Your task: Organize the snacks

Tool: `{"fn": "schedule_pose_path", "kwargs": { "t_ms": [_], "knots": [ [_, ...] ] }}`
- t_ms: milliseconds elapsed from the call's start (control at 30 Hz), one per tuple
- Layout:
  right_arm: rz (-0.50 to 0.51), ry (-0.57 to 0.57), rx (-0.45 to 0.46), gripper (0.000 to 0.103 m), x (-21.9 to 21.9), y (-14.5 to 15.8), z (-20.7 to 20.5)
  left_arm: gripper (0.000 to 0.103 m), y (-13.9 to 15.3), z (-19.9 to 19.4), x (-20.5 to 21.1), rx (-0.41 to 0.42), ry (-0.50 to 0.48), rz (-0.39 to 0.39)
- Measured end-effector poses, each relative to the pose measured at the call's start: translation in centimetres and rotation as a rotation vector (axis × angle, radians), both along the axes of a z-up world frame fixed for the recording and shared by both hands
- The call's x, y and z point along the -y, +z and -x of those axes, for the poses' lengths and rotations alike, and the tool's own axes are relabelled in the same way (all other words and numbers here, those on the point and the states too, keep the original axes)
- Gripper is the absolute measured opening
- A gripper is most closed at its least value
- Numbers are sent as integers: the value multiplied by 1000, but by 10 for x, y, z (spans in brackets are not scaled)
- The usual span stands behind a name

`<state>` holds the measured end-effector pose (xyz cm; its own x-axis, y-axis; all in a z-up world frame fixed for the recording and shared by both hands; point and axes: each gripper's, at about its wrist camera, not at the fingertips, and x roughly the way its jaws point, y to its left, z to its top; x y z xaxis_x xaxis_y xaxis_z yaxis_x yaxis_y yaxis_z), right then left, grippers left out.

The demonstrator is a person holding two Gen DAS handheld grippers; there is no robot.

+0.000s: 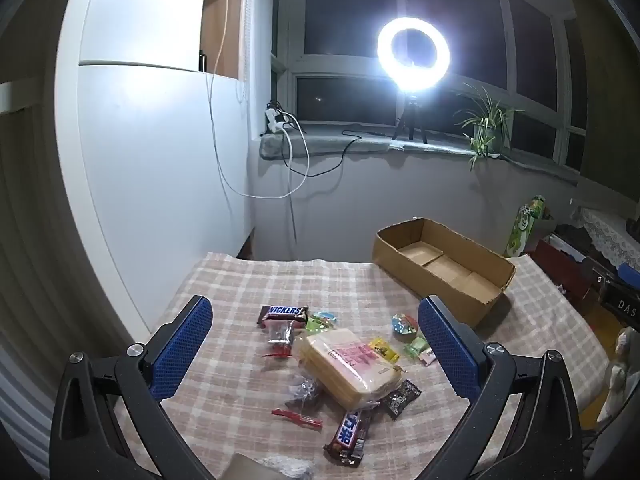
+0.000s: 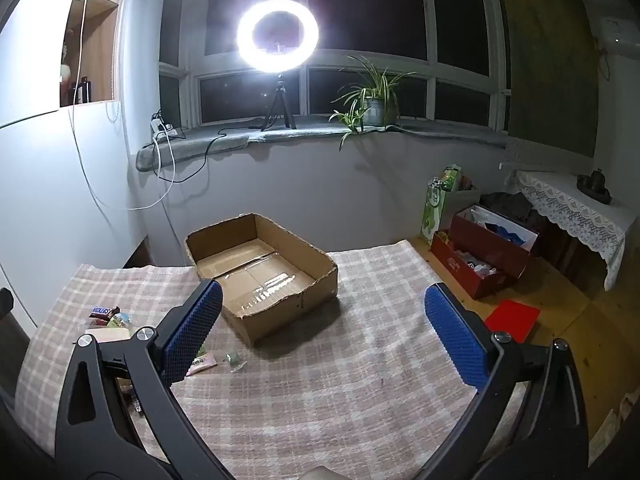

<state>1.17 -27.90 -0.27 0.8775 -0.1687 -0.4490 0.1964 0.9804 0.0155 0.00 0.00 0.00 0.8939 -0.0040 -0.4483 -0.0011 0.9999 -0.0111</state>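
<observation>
The table (image 2: pixel 360 380), covered in a beige and pink checked cloth, ends at a far edge near the grey wall below the windowsill; in the right wrist view its right edge drops to a wooden floor where a red cardboard box of oddments (image 2: pixel 484 256) stands. A shallow open brown cardboard box (image 2: pixel 260 268) sits empty toward the far side of the table, well apart from the snacks, and a broad stretch of bare cloth lies in front of it and to its right. The snacks lie in a loose heap on the near left part of the table: a clear bag of pale yellow wafers with a pink label (image 1: pixel 348 364) in the middle, a brown Snickers bar (image 1: pixel 283 313) beyond it, a second Snickers bar (image 1: pixel 348 438) nearer, a thin red wrapped stick (image 1: pixel 297 418) to the left of that, a small black sachet (image 1: pixel 402 397) touching the wafer bag's near right corner, and small green and yellow sweets (image 1: pixel 400 344) to the right. The left hand-held gripper (image 1: pixel 316 344) hangs above this heap with its blue pads spread wide, holding and touching nothing. The right hand-held gripper (image 2: pixel 324 336) is likewise spread wide and empty, over bare cloth in front of the cardboard box.
</observation>
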Motion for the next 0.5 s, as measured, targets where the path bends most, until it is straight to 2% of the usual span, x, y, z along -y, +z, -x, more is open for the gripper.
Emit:
{"fn": "schedule_pose_path", "kwargs": {
  "t_ms": [33,100,133,300,500],
  "knots": [
    [10,-8,38,103,-1,3,9,102,0,0,0,-3,-1,1],
    [9,-6,42,103,-1,5,11,102,1,1,0,-6,-8,7],
    [9,-4,43,103,-1,6,12,102,0,-3,0,-41,7,-6],
    [21,-9,48,103,-1,12,12,102,3,-4,6,-15,14,-9],
    [26,-12,52,103,-3,14,14,102,2,3,-5,15,15,20]
  ]
}}
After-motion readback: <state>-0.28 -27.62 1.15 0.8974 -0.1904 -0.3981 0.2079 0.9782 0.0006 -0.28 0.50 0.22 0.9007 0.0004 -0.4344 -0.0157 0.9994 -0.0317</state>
